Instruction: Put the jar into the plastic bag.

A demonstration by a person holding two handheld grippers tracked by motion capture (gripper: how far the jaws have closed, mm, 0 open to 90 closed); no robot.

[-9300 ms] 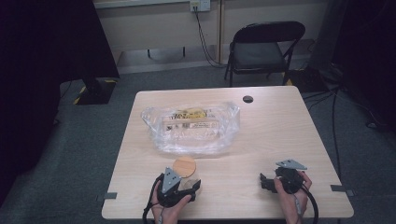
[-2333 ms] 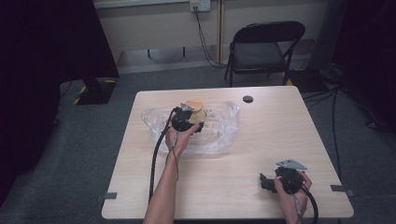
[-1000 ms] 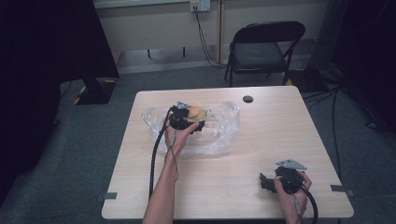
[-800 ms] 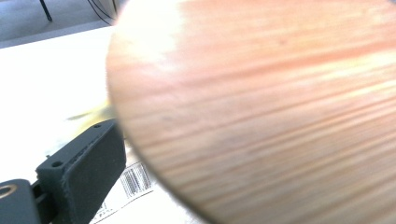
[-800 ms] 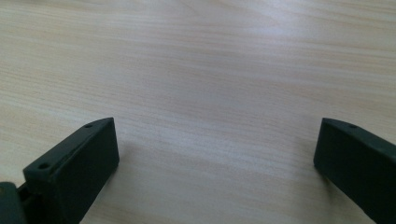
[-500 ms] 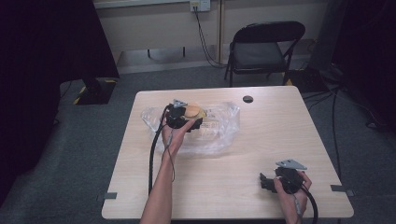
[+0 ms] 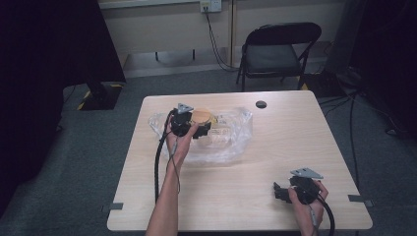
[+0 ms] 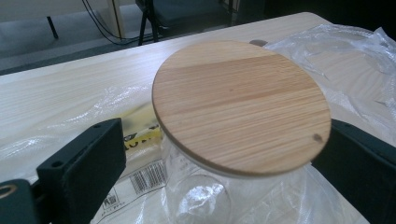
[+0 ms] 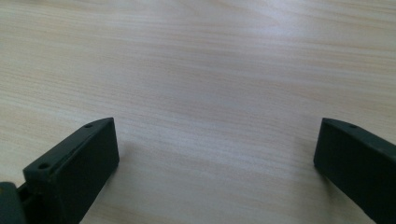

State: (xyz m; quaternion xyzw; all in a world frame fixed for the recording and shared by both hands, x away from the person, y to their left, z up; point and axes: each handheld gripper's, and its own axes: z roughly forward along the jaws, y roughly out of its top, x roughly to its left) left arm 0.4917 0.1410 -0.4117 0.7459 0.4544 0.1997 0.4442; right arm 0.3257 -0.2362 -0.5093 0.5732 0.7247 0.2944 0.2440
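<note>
High view: left gripper (image 7: pixel 199 124) over plastic bag (image 7: pixel 231 142) at table (image 7: pixel 295 142) far side; right gripper (image 7: pixel 282 189) near front edge.
Left gripper view: jaws clamp glass jar (image 8: pixel 205 191) with wooden lid (image 8: pixel 240 105), above bag.
Right gripper view: jaws apart over table.

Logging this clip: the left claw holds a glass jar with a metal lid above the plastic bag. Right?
Not quite: the lid is wooden, as the left gripper view shows. The rest stands: the left claw holds the glass jar above the plastic bag.
</note>
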